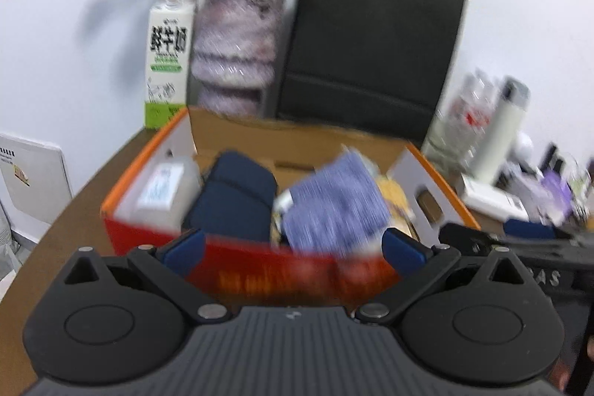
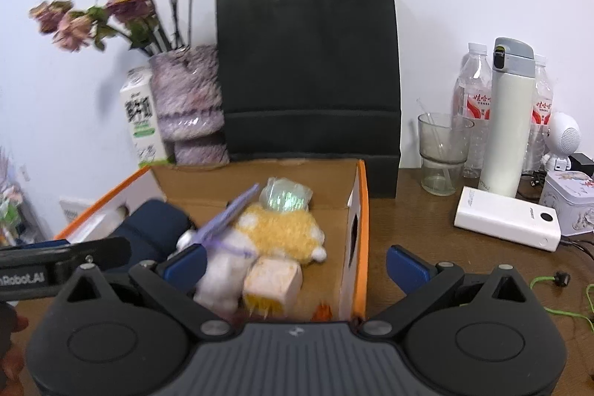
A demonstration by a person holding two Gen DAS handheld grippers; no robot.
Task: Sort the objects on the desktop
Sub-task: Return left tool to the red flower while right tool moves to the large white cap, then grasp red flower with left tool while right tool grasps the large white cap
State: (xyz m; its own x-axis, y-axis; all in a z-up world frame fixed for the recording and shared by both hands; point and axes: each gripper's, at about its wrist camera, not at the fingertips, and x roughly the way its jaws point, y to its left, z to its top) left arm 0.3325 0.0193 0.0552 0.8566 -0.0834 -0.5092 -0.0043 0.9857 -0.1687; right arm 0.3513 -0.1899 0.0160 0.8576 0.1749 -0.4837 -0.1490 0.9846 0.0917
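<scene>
An orange-edged cardboard box (image 1: pixel 141 169) sits on the brown desk. It holds a navy pouch (image 1: pixel 234 199), a purple-blue packet (image 1: pixel 334 206) and a clear container (image 1: pixel 163 192). My left gripper (image 1: pixel 293 249) hangs open at the box's red front wall, with nothing between its fingers. In the right wrist view the box (image 2: pixel 362 210) also shows a yellow plush (image 2: pixel 286 229), a pale cube (image 2: pixel 273 281) and a shiny green bag (image 2: pixel 284 197). My right gripper (image 2: pixel 296 264) is open and empty, one finger over the box's inside and the other outside its right wall.
A black paper bag (image 2: pixel 308 69), a vase of dried flowers (image 2: pixel 185 99) and a milk carton (image 2: pixel 143 117) stand behind the box. To the right are a glass (image 2: pixel 441 151), a white flask (image 2: pixel 510 121), water bottles, a white power bank (image 2: pixel 506 223), a tin and a green cable.
</scene>
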